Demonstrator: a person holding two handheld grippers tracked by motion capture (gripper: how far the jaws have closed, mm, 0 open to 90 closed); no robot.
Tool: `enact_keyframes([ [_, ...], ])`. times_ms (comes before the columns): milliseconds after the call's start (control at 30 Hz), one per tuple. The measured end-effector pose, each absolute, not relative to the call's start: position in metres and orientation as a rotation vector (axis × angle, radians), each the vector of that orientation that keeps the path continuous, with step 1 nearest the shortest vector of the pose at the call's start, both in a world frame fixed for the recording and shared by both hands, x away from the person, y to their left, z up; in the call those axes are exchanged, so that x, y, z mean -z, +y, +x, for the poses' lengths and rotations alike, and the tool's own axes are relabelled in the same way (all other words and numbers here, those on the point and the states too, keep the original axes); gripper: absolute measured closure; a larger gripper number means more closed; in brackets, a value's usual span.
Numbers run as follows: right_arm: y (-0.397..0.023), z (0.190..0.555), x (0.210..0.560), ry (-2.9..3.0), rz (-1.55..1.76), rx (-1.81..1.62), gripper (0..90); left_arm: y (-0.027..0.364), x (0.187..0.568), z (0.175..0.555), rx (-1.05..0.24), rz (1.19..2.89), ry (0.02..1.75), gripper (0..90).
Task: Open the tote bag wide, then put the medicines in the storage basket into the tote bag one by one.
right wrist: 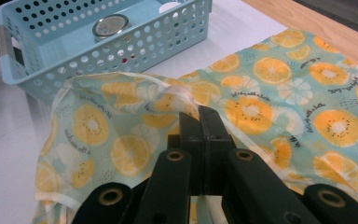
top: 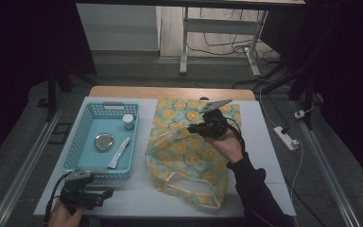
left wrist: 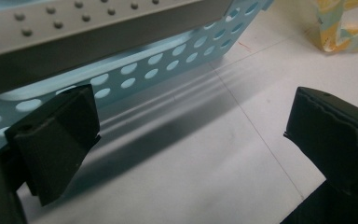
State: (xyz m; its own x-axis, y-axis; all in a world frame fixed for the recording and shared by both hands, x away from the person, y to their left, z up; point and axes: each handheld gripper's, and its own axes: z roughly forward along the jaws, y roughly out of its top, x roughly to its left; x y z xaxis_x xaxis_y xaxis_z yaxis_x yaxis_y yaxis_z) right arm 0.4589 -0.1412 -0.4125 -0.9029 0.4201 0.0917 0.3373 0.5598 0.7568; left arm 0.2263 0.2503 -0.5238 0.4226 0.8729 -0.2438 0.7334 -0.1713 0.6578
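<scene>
- Resting at the near left corner of the bench (top: pixel 137 198), the left gripper (top: pixel 105 193) points right along the front edge; in the left gripper view its jaws stand wide apart with nothing between them.
- Lying right of centre, the fruit-print bag (top: pixel 189 151) runs its long axis from near to far, handles and open mouth toward the near edge.
- Pinching the bag's pale rim, the right gripper (top: pixel 192 128) points left over the bag's far half, its jaws closed tight on the fabric and lifting it.
- Sitting just left of the bag, the blue basket (top: pixel 75 142) holds a round tin (top: pixel 103 141), a tube (top: pixel 119 153) and a small jar (top: pixel 128 121).
</scene>
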Motion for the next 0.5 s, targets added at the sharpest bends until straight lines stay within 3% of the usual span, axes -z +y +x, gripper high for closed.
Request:
enact_keyframes([
  [500,-0.1449,0.4586,0.4182,2.675,0.645,-1.278,90.0,0.2492,0.5237,0.2266,-0.257,1.953,1.375,2.2],
])
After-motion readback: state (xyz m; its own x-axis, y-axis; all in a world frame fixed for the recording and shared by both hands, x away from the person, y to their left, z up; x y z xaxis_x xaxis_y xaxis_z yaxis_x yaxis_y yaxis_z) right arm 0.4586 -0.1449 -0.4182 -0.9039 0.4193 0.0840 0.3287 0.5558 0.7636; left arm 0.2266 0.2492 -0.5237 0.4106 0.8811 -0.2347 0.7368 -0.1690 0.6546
